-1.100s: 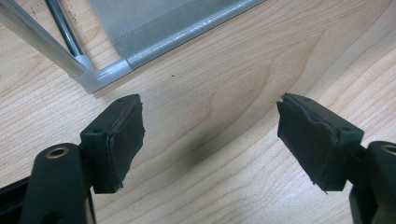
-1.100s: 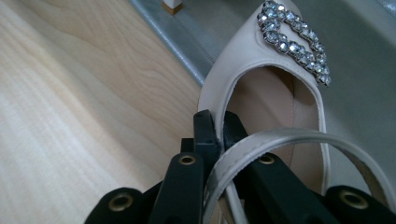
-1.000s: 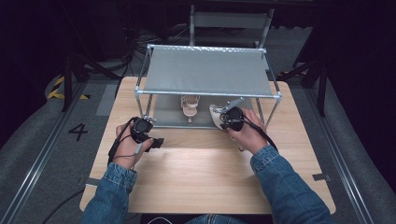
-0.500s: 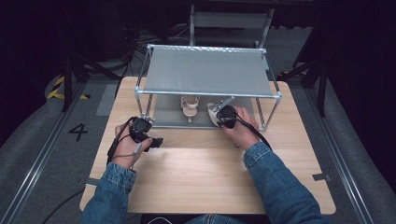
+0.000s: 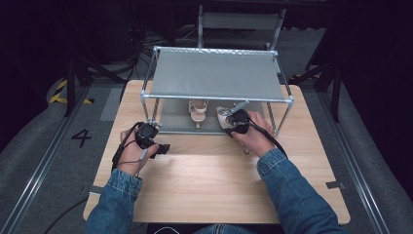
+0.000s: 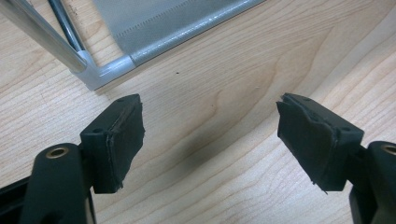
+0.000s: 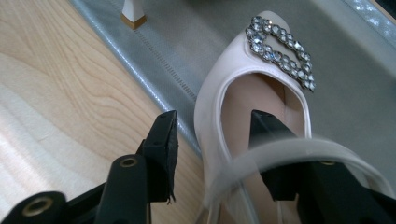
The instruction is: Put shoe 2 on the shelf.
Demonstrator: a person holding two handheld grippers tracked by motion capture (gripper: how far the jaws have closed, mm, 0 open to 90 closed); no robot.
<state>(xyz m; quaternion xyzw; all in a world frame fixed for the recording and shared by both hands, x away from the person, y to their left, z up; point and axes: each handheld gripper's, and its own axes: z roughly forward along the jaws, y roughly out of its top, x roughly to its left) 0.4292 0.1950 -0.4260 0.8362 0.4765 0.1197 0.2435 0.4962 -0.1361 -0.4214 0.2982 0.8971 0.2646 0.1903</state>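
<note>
A pale pink slingback shoe (image 7: 243,70) with a rhinestone buckle (image 7: 280,51) lies toe-first on the grey lower shelf (image 7: 196,42) of a metal rack (image 5: 216,75). My right gripper (image 7: 213,122) straddles the shoe's side wall. One jaw is inside the shoe, and the other stands clear outside it over the shelf's front edge. Its jaws have just been opening, and the pads do not press. In the high view the right gripper (image 5: 234,121) sits at the shoe (image 5: 223,115). A second matching shoe (image 5: 198,111) stands on the shelf to its left. My left gripper (image 6: 210,126) hangs open over bare wood.
The rack's front left corner post (image 6: 105,74) is just ahead of the left gripper (image 5: 163,147). The rack's grey top shelf (image 5: 216,73) overhangs the lower shelf. A wooden table (image 5: 209,185) spreads wide in front. Dark floor and a chair (image 5: 238,22) lie beyond.
The right hand has edged slightly left and forward toward the lower shelf with the shoe. The left hand has stayed still.
</note>
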